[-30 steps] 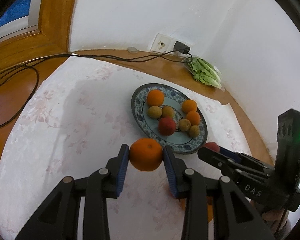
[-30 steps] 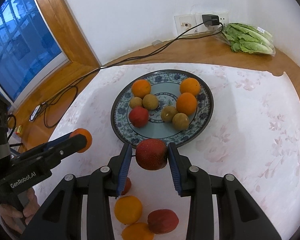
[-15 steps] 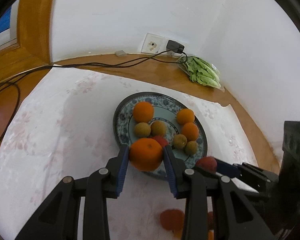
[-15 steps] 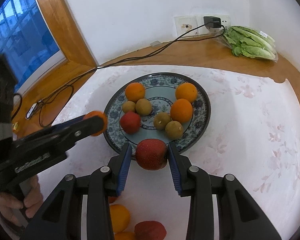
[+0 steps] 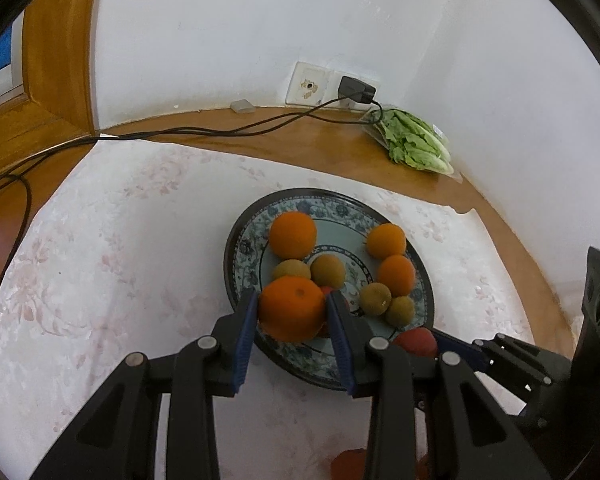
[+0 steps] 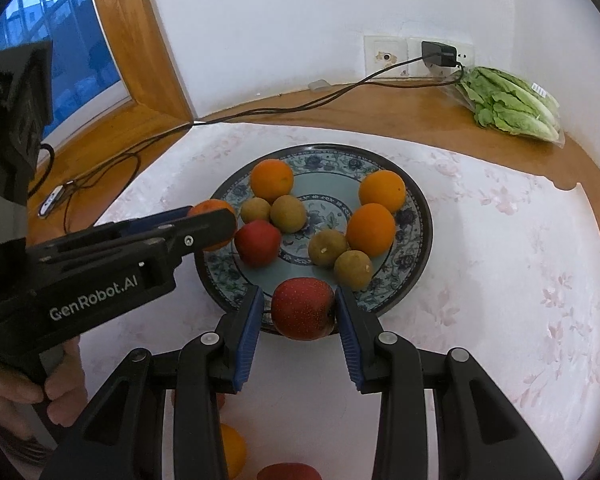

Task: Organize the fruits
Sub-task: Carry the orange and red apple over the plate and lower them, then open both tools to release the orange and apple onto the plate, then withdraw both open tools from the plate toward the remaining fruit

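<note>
We read this as a home, a dining corner by a window. A round wooden table (image 6: 380, 120) sits against white plaster walls, covered by a pale floral tablecloth (image 6: 500, 260). A patterned blue china plate (image 6: 416, 236) holds fruit. Bagged lettuce (image 6: 508, 106) lies by the wall. Wall sockets (image 6: 386, 58) carry a plugged-in black charger (image 6: 438, 54), its cable (image 6: 260, 112) trailing over the tabletop. A wooden window frame (image 6: 140, 40) borders blue glass at the left.
</note>
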`<act>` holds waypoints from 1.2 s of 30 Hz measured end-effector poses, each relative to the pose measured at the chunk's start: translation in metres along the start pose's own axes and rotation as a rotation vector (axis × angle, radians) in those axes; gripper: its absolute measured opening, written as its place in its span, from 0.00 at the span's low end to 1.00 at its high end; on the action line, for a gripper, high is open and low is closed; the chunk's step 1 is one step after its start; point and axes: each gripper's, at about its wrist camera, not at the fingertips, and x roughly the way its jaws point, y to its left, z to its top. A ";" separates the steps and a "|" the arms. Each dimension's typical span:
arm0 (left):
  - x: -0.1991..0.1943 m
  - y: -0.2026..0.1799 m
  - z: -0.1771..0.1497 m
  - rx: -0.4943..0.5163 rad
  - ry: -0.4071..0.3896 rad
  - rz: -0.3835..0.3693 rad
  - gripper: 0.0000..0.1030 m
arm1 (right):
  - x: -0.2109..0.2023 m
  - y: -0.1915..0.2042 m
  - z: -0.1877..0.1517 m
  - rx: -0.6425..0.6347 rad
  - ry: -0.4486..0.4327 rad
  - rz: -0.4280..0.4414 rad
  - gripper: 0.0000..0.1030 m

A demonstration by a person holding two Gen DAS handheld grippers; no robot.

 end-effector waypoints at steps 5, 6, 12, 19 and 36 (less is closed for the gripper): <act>0.000 -0.001 0.000 0.002 0.003 -0.006 0.36 | 0.000 0.001 0.000 0.002 0.000 -0.003 0.37; 0.000 -0.001 0.000 0.002 0.004 -0.006 0.36 | 0.000 0.001 0.001 0.004 -0.001 -0.003 0.37; -0.004 -0.005 0.000 0.016 0.002 -0.001 0.37 | -0.003 0.001 0.001 0.002 -0.010 0.001 0.43; -0.015 -0.009 0.001 0.023 -0.005 0.011 0.49 | -0.011 0.000 0.002 -0.001 -0.037 -0.003 0.49; -0.042 -0.010 -0.009 0.013 0.006 0.016 0.52 | -0.037 -0.004 -0.007 0.020 -0.069 -0.012 0.58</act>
